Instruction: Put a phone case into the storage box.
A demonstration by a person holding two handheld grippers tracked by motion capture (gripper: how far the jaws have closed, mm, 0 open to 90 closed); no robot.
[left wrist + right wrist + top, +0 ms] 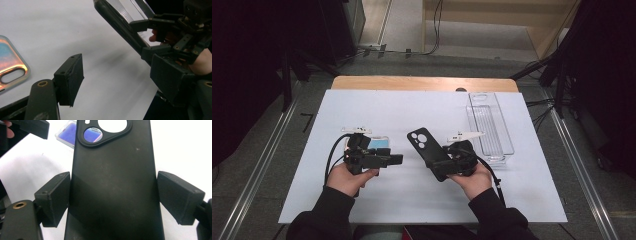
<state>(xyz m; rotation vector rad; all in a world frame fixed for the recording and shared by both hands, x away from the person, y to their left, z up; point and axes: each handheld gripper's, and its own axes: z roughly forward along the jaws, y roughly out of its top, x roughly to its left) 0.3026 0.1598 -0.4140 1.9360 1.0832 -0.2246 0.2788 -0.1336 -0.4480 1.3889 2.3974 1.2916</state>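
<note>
Gripping the black phone case [430, 152] by its long edges, the right claw [447, 159] is seen clenched on it above the counter [412, 107]. The left claw [396, 159] is held released alongside. Light, flexible, slightly slippery handling is expected.

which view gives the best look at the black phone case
The right gripper view: the black phone case stands large between the right gripper jaws, its camera cutout clear. The high view shows the whole case, small and tilted, in that gripper. The left gripper view catches just its thin edge.
</note>
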